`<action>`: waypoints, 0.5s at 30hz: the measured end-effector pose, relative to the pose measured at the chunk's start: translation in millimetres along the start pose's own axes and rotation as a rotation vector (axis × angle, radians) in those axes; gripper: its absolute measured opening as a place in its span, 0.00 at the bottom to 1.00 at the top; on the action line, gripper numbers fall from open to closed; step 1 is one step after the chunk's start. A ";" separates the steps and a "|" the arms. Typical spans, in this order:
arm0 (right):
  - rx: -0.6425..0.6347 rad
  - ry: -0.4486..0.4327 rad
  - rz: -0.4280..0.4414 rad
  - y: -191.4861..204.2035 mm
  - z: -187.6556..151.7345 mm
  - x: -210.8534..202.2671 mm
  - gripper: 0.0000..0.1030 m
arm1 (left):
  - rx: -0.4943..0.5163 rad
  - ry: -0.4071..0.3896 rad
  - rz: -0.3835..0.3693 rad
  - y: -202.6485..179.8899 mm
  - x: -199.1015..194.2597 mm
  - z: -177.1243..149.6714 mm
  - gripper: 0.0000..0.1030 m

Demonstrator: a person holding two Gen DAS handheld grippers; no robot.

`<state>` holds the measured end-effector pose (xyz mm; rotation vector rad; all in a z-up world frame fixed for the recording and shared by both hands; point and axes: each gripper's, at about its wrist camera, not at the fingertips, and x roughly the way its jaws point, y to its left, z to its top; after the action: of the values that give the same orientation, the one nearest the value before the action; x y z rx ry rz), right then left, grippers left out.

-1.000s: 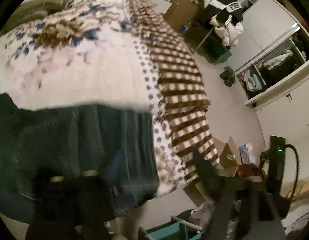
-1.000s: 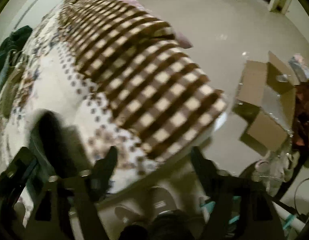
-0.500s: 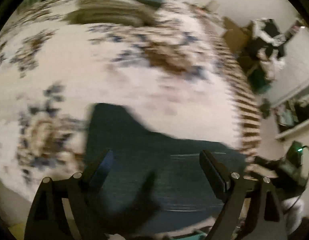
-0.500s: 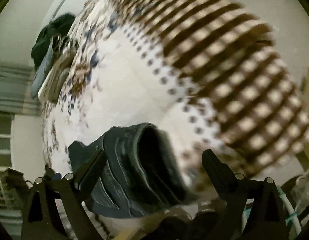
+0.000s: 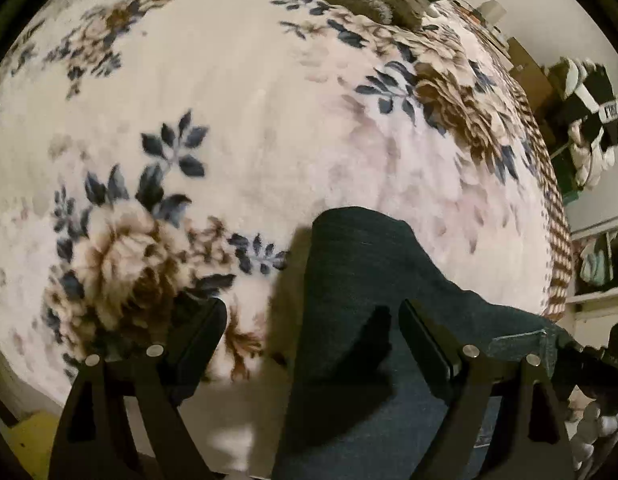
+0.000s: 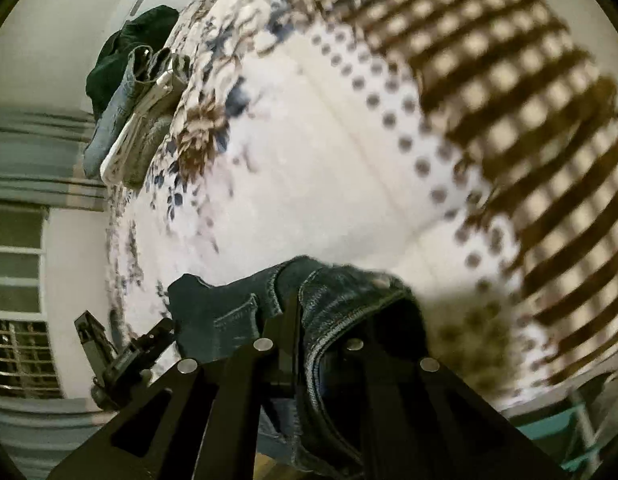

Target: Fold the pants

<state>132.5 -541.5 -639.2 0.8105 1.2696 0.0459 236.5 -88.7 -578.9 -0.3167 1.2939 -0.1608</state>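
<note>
The right tool (image 6: 299, 320) is clamping the dark denim pants (image 6: 341, 304) at a stitched edge, its fingers (image 6: 277, 332) pressed together on the fabric. The pants are lying on the bed (image 6: 329, 160) directly ahead. A stack of folded clothes (image 6: 137, 92) is sitting far ahead, to the tool's left.

Bedroom: floral bedspread (image 5: 237, 92) (open wardrobe (image 5: 601, 260) beside).

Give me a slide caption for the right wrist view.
Right tool pinching dark denim pants over floral fleece blanket.
</note>
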 end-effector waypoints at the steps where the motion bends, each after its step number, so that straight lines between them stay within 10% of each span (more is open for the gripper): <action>1: -0.004 -0.001 -0.039 -2.6 1.4 0.7 0.06 | -0.005 0.011 -0.007 0.9 2.5 0.7 0.85; 5: 0.025 0.105 -0.107 -27.5 3.3 26.6 0.15 | -0.001 0.045 -0.013 -2.3 14.7 0.6 0.85; 11: 0.140 0.093 -0.008 -45.5 -17.7 3.7 0.76 | 0.020 0.075 -0.015 -4.4 13.9 -11.0 0.85; 15: 0.282 0.164 0.070 -73.4 -57.3 1.2 0.81 | 0.027 0.075 -0.020 -6.0 3.3 -30.1 0.85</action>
<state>54.9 -565.1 -685.1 1.1120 1.4210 -0.0107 208.7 -99.6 -587.2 -0.3025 1.3625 -0.2085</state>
